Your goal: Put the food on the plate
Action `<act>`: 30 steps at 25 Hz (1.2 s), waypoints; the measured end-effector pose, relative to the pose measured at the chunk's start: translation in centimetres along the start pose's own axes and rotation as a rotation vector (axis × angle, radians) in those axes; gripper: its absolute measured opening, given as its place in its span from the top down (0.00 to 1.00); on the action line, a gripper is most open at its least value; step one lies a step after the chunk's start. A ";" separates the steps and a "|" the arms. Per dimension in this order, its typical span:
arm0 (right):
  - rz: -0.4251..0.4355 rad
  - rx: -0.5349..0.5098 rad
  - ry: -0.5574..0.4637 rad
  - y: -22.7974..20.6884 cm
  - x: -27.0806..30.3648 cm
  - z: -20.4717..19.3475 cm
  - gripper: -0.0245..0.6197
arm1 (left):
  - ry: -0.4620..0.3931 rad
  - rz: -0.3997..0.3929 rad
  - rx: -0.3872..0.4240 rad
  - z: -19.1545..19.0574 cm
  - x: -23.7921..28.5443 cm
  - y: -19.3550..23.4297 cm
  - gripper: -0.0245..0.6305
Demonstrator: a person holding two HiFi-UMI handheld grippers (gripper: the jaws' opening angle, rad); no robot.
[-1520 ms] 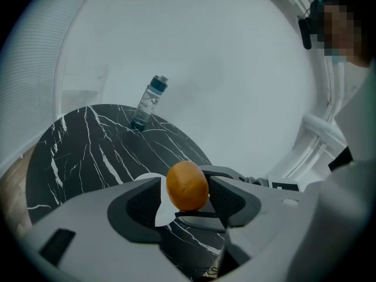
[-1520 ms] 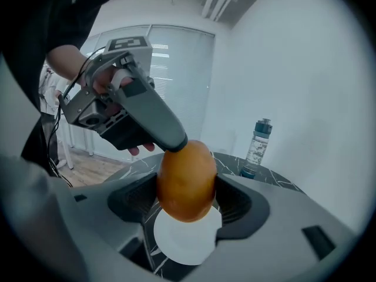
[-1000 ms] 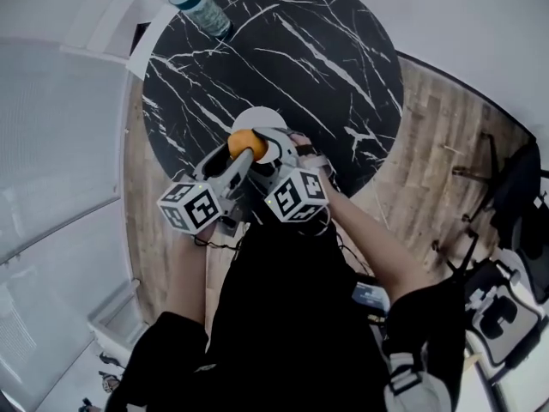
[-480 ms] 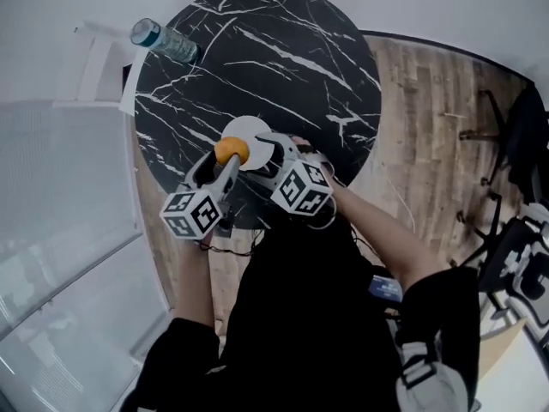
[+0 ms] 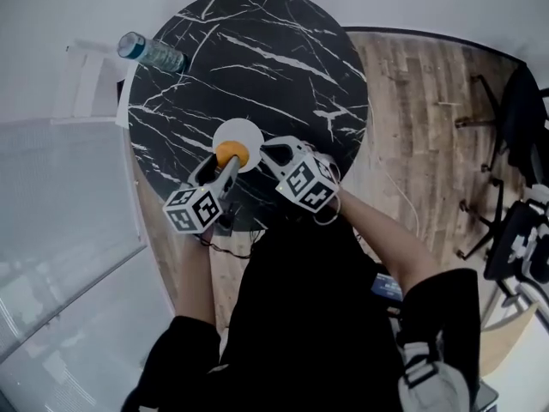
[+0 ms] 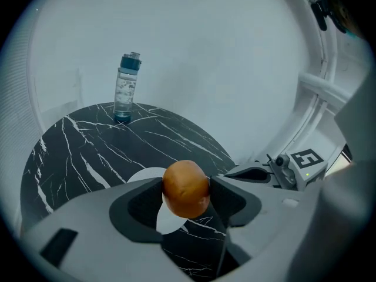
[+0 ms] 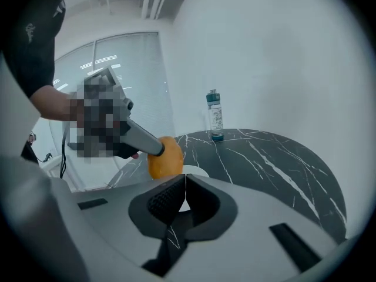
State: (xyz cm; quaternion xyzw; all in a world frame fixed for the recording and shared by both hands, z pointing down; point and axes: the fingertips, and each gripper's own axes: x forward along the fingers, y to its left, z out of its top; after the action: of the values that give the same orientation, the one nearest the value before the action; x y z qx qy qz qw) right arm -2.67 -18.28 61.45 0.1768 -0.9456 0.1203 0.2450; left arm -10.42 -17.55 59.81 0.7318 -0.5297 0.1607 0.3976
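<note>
A round orange-brown piece of food [image 6: 185,188] is clamped between the jaws of my left gripper [image 5: 227,157]. It hangs just over the near edge of the small white plate [image 5: 239,132] on the black marble table [image 5: 283,50]. The same food [image 7: 165,157] shows in the right gripper view, ahead and left of my right gripper [image 7: 185,184]. That gripper's jaws are shut with nothing between them. In the head view my right gripper [image 5: 268,150] sits beside the plate's right edge. The plate [image 6: 144,178] is partly hidden behind the left jaws.
A clear water bottle [image 5: 150,51] with a blue cap stands at the table's far left edge. A wood floor [image 5: 429,101] lies to the right of the table, with chair legs and dark equipment [image 5: 515,230] further right. A white wall and a window lie to the left.
The head view has swung, so the table sits further left. My left gripper still holds the food by the plate's near edge. My right gripper has drawn a little away from it.
</note>
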 end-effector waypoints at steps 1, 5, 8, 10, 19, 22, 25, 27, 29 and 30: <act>-0.004 0.012 -0.001 -0.1 -0.1 -0.1 0.96 | 0.006 0.001 -0.003 -0.4 0.3 0.0 0.58; -0.018 0.050 -0.007 -0.8 -0.5 -0.1 0.96 | 0.031 -0.003 -0.020 -1.4 1.6 0.2 0.58; -0.024 0.073 -0.012 -1.2 -0.5 -0.2 0.96 | 0.038 0.002 -0.030 -1.7 2.2 0.7 0.58; -0.029 0.080 -0.008 -1.3 -0.6 -0.5 0.96 | 0.044 0.004 -0.039 -2.0 2.5 0.9 0.58; -0.030 0.102 0.006 -1.4 -0.5 -1.3 0.96 | 0.082 0.004 -0.048 -2.6 3.8 1.9 0.58; -0.033 0.105 0.012 -1.8 -0.3 -1.2 0.96 | 0.092 0.003 -0.054 -2.4 4.2 2.0 0.58; -0.035 0.110 0.010 -2.0 -0.3 -0.8 0.96 | 0.099 -0.002 -0.061 -2.4 4.4 2.2 0.58; -0.037 0.112 0.005 -2.1 -0.2 -0.6 0.96 | 0.102 -0.002 -0.064 -2.3 4.6 2.4 0.58; -0.037 0.112 0.006 -2.2 -0.1 -0.7 0.96 | 0.102 -0.007 -0.072 -2.2 4.8 2.5 0.58; -0.036 0.110 0.009 -2.3 -0.1 -0.7 0.96 | 0.103 -0.008 -0.074 -2.1 4.9 2.5 0.58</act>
State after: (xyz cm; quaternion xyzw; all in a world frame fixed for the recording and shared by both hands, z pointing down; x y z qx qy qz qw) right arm -1.37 -20.10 62.29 0.2065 -0.9331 0.1687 0.2413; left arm -10.42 -19.44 65.39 0.7095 -0.5113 0.1769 0.4515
